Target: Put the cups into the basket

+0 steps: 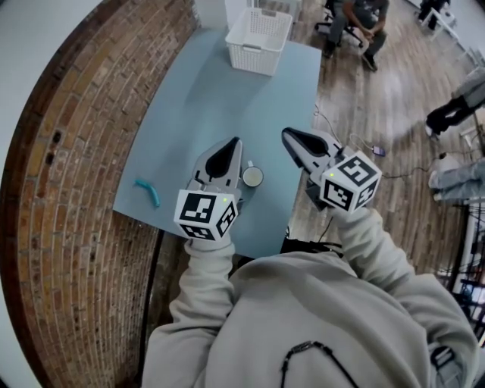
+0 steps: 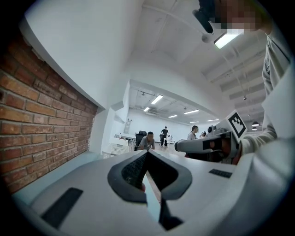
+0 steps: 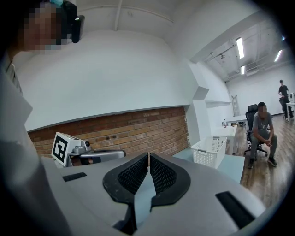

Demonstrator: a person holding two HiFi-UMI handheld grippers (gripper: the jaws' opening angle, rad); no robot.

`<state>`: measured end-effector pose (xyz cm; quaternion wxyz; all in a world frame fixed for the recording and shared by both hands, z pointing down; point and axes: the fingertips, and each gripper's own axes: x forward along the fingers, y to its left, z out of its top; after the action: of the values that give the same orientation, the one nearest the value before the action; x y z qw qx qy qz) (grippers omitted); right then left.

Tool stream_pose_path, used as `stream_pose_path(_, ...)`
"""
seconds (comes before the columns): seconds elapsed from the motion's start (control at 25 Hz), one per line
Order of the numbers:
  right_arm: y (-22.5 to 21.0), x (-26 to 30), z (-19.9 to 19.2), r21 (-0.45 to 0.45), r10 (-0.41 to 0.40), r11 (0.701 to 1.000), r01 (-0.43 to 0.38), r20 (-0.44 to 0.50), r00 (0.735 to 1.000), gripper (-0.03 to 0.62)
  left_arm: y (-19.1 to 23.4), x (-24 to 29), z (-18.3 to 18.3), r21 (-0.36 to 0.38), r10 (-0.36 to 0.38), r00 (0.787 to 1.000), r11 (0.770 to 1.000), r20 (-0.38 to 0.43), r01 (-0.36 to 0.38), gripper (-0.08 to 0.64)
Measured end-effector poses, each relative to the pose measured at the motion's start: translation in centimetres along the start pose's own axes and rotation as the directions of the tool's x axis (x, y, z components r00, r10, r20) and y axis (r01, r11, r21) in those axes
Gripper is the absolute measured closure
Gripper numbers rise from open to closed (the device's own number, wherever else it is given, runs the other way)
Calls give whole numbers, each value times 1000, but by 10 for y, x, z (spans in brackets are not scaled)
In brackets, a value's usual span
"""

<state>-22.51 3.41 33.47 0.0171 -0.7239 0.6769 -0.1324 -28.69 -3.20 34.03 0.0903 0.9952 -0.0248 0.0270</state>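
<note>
One small pale cup (image 1: 252, 176) stands upright near the front edge of the light blue table (image 1: 197, 98). The white slatted basket (image 1: 259, 38) sits at the table's far end; it also shows in the right gripper view as the basket (image 3: 209, 150). My left gripper (image 1: 234, 142) hovers just left of the cup, jaws together and empty; its own view shows the left gripper (image 2: 146, 153) shut at the tips. My right gripper (image 1: 287, 134) hangs over the table's right edge, right of the cup. It is shut on nothing, as the right gripper (image 3: 148, 154) shows in its own view.
A teal curved object (image 1: 148, 191) lies at the table's front left. A brick wall (image 1: 68, 151) runs along the left side. Wooden floor with cables (image 1: 356, 144) lies right of the table. A person sits on a chair (image 1: 356, 23) beyond the basket.
</note>
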Motion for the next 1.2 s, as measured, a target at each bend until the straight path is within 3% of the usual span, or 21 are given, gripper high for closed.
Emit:
stream_pose_path(0.32,-2,21,-24,0,49,999,-49,-58,997,583,10,-2,-27,-39,41,999,998,-35,-42,565)
stream_pose_path(0.64,1,47,-69,-35,118,991,-129,-222,968,584,34,-33,-75,-126,159,982,977,-105,-172,565)
stream_pose_path(0.96,11,71,-137,-26,204,972,-235,-411,889,583,42,-57,-106,-190,213,967,953,-137,-237,565)
stream_pose_path(1.2,18,80,-195,13,225,966,-256,-522,822,583,29,-70,-161,-271,212,956,926,-202,-263,565)
